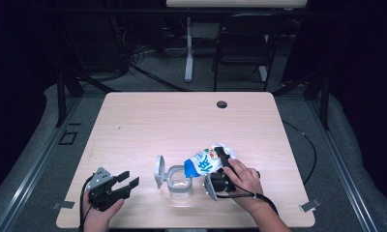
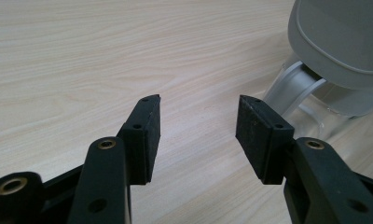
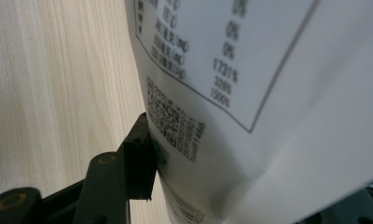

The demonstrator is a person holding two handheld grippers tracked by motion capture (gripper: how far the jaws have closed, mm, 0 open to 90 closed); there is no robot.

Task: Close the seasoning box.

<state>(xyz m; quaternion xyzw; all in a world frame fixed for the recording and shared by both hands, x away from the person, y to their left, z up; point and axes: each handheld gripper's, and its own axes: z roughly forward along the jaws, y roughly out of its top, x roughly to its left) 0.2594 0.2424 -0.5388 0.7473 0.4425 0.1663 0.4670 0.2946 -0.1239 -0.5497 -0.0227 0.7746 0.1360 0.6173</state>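
A white and blue snack pouch (image 1: 208, 161) hangs tilted over a clear container (image 1: 179, 182), its blue mouth end pointing down at the container's opening. My right gripper (image 1: 222, 162) is shut on the pouch. In the right gripper view the pouch's white printed back (image 3: 250, 107) covers the right jaw, and the left jaw presses against it. The container's grey hinged lid (image 1: 159, 170) stands open at its left, and some pale contents lie inside. My left gripper (image 1: 127, 180) rests open near the table's front left edge, with the lid (image 2: 338, 42) close ahead to its right.
The light wood table (image 1: 148, 121) has a round cable hole (image 1: 222, 104) near its far edge. A black chair (image 1: 242, 48) and a white table leg (image 1: 188, 46) stand beyond the table.
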